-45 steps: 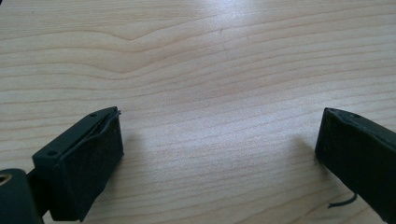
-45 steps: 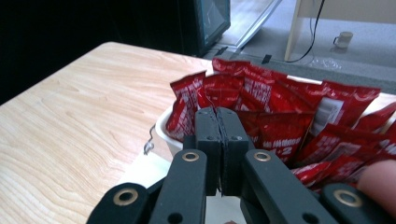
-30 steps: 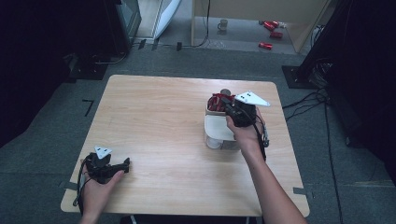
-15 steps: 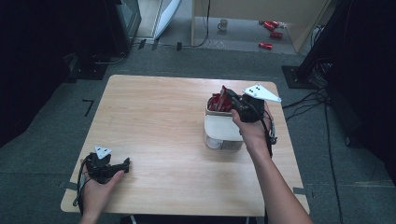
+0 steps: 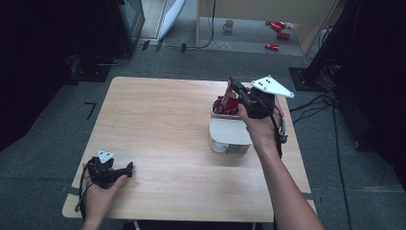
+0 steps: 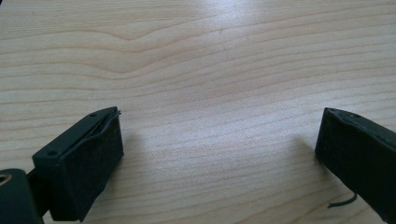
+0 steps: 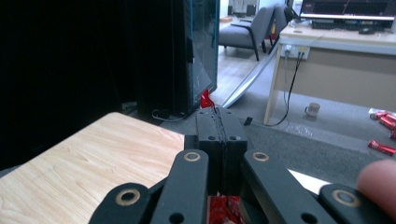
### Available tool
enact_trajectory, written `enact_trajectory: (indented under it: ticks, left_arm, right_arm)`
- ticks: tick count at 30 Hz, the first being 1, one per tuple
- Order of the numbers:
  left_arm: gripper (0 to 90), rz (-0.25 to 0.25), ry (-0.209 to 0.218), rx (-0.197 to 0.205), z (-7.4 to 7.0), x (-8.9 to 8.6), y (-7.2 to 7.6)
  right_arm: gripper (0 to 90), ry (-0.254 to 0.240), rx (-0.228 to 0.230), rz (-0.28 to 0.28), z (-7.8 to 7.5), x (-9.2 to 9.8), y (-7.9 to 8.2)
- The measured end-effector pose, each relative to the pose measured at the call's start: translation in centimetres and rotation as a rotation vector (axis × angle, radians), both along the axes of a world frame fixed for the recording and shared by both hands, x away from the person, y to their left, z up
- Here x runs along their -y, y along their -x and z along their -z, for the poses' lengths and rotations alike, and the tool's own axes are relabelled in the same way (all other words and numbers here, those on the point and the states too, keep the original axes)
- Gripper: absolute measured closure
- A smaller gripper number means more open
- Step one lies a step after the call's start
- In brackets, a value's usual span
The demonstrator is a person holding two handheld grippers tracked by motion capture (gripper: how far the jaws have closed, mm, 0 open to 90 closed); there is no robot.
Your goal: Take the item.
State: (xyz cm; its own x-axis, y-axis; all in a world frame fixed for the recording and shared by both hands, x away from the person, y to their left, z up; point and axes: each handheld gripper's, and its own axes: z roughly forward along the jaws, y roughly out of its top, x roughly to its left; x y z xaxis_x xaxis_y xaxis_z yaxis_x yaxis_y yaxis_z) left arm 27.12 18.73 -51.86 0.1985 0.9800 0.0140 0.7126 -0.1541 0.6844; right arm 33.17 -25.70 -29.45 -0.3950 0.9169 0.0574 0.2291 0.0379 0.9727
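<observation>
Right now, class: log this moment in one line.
right gripper: shut on red packet, above box | left gripper: open, on table

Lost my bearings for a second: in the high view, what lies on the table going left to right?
Left hand-held gripper, jaws open, on the light wooden table → white rectangular box → right hand-held gripper, raised, shut on a red wrapper.

no readable text, labels or signs

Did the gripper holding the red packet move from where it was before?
Yes. The right gripper lifted the red packet up and away from the white box.
</observation>
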Motion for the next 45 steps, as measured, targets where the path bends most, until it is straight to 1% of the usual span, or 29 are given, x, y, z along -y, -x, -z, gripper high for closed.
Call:
enact_trajectory:
  ticks: [5,9,16,17,18,21,25,26,27,28,32,36,42,44,45]
  left_arm:
    - [1.1,-0.001,0.001,0.001,0.0,0.0,0.0]
    - [1.1,0.0,0.0,0.0,0.0,0.0,0.0]
    - [1.1,-0.001,0.001,0.001,0.0,0.0,0.0]
    - [1.1,-0.001,0.001,0.001,0.0,0.0,0.0]
    - [1.1,-0.001,0.001,0.001,0.0,0.0,0.0]
    - [1.1,0.002,0.0,0.0,0.0,0.0,0.0]
    - [1.1,0.005,0.002,0.001,0.0,0.0,0.0]
    - [1.1,0.005,0.002,0.001,0.0,0.0,0.0]
    - [1.1,0.005,0.002,0.001,0.0,0.0,0.0]
    - [1.1,0.006,0.002,0.0,0.0,0.0,0.0]
    - [1.1,0.006,0.003,0.002,0.0,0.0,0.0]
    - [1.1,0.007,0.003,0.003,0.0,0.1,0.0]
    - [1.1,0.007,0.002,0.003,0.0,0.1,0.0]
    - [1.1,0.007,0.002,0.003,0.0,0.1,0.0]
    - [1.1,0.007,0.002,0.003,0.0,0.1,0.0]
  right_arm:
    - [90.0,-0.005,0.026,-0.012,-0.8,-0.8,0.2]
    - [90.0,-0.008,0.04,-0.046,-0.8,-2.1,0.4]
    - [90.0,-0.011,0.026,-0.106,-0.2,-4.6,0.3]
    - [90.0,-0.011,0.026,-0.106,-0.2,-4.6,0.3]
    - [90.0,-0.006,0.02,-0.124,0.2,-5.3,0.3]
    - [90.0,0.006,0.003,-0.145,1.3,-6.5,0.2]
    - [90.0,0.029,-0.032,-0.167,3.4,-7.8,-0.1]
    - [90.0,0.029,-0.032,-0.167,3.4,-7.8,-0.1]
    - [90.0,0.04,-0.053,-0.178,4.5,-8.4,-0.2]
    - [90.0,0.043,-0.062,-0.179,5.1,-8.6,-0.2]
    - [90.0,0.053,-0.095,-0.179,7.0,-9.2,-0.4]
    - [90.0,0.062,-0.12,-0.179,8.7,-9.8,-0.3]
    - [90.0,0.099,-0.137,-0.195,10.7,-10.6,0.4]
    - [90.0,0.109,-0.139,-0.194,11.3,-10.7,0.6]
    - [90.0,0.109,-0.139,-0.194,11.3,-10.7,0.6]
